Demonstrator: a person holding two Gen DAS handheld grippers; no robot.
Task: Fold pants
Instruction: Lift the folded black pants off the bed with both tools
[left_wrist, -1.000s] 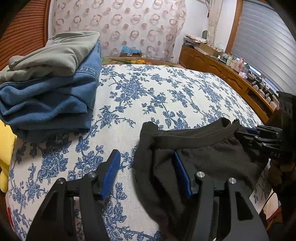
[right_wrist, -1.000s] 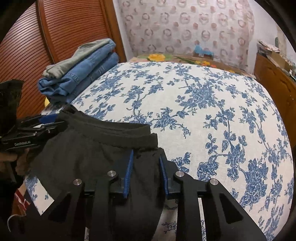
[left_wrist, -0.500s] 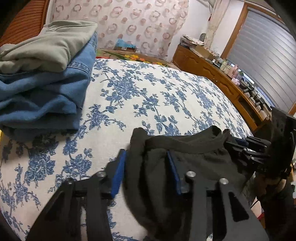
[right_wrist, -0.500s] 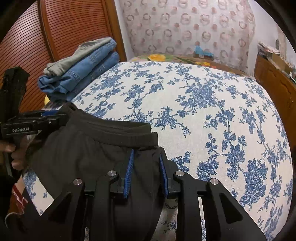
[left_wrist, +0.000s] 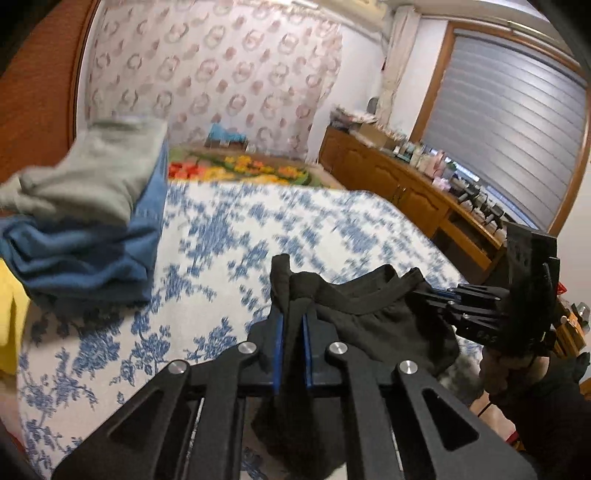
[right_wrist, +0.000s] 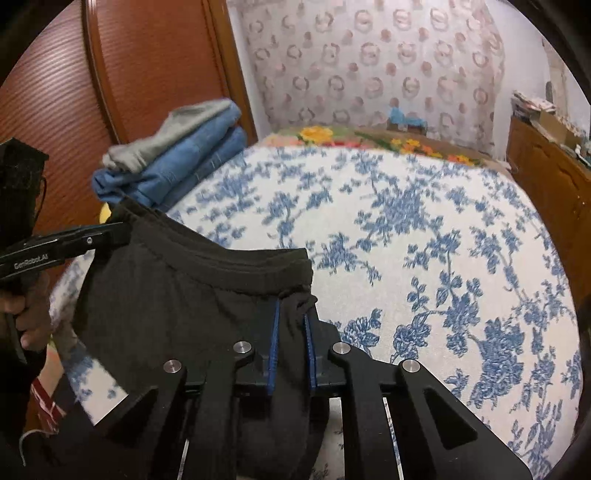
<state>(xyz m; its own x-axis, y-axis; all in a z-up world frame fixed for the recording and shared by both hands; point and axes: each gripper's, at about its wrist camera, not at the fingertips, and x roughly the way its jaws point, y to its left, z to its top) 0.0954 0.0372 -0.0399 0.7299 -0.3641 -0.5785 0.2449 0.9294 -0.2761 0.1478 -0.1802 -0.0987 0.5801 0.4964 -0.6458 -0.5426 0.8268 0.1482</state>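
Note:
Black pants (left_wrist: 388, 325) hang by their elastic waistband over the near edge of the bed (left_wrist: 229, 236). In the left wrist view my left gripper (left_wrist: 291, 314) is closing, its blue pads pinching the left end of the waistband. The right gripper (left_wrist: 436, 293) holds the waistband's other end at the right. In the right wrist view my right gripper (right_wrist: 291, 310) is closing with the pants (right_wrist: 177, 295) bunched between its pads. My left gripper (right_wrist: 123, 230) grips the far left corner there. The waistband stretches between the two, lifted slightly off the cover; the legs drop out of sight below.
Folded jeans with a grey garment on top (left_wrist: 85, 229) lie stacked at the bed's left side, also seen as the same stack (right_wrist: 177, 158). Something yellow (left_wrist: 9, 314) lies beside it. A wooden cabinet (left_wrist: 406, 192) runs along the right wall. The floral cover (right_wrist: 406, 240) stretches ahead.
The left jaws went from wide apart to pinched on the waistband's end. The right jaws tightened on the cloth. Both grippers rose a little, lifting the waistband.

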